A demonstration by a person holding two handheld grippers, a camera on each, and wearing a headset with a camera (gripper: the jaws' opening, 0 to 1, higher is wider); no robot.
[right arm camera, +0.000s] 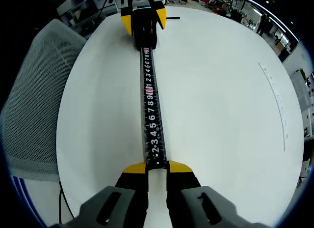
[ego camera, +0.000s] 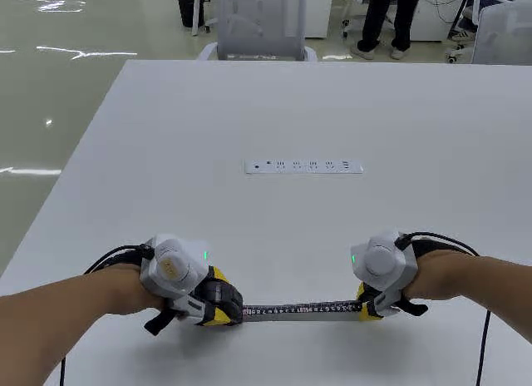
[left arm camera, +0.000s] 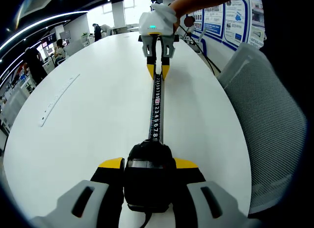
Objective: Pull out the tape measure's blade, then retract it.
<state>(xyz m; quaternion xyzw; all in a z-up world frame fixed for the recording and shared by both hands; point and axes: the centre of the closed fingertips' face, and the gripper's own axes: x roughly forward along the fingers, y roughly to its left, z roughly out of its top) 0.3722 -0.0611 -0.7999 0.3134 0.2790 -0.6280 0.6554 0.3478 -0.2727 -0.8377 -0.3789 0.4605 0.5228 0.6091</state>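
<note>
Forearms [ego camera: 50, 311] enter from the bottom corners of the head view, and each ends at a gripper held low over the white table [ego camera: 249, 111]. On the left, the left gripper [left arm camera: 148, 164] is closed on the tape measure [left arm camera: 148, 181], whose black housing is clamped between the yellow-tipped jaws. Whether the housing rests on the tabletop or is held just above it cannot be told. From the housing, the blade [ego camera: 299, 308] is drawn out straight to the right and lies flat, close to the table surface. On the right, the right gripper [right arm camera: 157, 168] is narrowed to a slim gap, and the free end of the blade is pinched between its jaws. The pull-out step is judged to be well advanced, since a length of blade spans the space between the two grippers; whether more is to be drawn cannot be told. The retraction is judged to be left to do. On the blade, black numerals 2 to 9 are read in the right gripper view, followed by a red 10 and a further run of 1 to 9, with fine graduation marks beside them. No brand or label can be read on the housing. Farther back, a white power strip [ego camera: 303, 165] lies at mid-table, well apart from the work; no writing on it is legible.
</note>
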